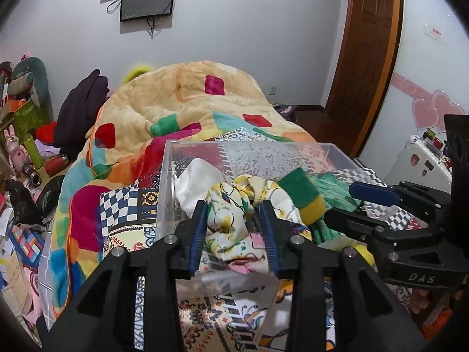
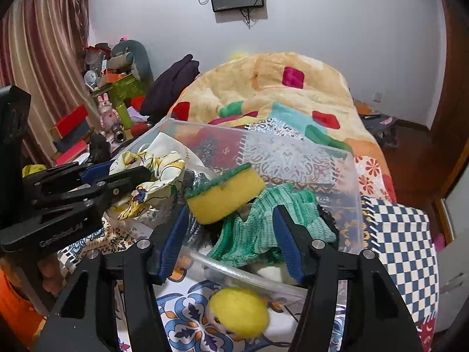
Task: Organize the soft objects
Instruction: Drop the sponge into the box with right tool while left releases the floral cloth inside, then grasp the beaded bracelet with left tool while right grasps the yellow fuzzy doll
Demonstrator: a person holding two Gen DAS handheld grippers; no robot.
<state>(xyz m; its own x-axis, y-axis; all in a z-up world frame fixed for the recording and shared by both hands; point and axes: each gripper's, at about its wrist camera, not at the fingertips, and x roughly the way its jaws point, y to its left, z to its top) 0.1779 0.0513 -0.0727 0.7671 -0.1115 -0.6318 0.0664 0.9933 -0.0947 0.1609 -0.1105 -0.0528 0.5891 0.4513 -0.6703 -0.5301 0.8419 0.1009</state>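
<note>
Cloth [image 1: 227, 220], floral and bunched, sat clamped in my left claw [image 1: 233, 205] over the bin's [image 1: 170, 176] near edge. Beside it a sponge [image 2: 224, 195] lay atop a green knit [image 2: 263, 223] inside the bin. My right claw [image 2: 230, 214] stood apart around both, gripping nothing.

left gripper [image 1: 233, 214]: both blue-padded fingers [image 1: 196, 231] point forward and slightly down, jaws partly closed, pads pressed against a bunched printed cloth [image 1: 225, 220] between them. right gripper [image 2: 231, 231]: fingers point forward, jaws spread wide, pads [image 2: 288, 242] apart with nothing clamped between them. in the left wrist view the right gripper [image 1: 366, 202] enters from the right side. in the right wrist view the left gripper [image 2: 123, 176] enters from the left side. the two grippers sit near each other, side by side.
</note>
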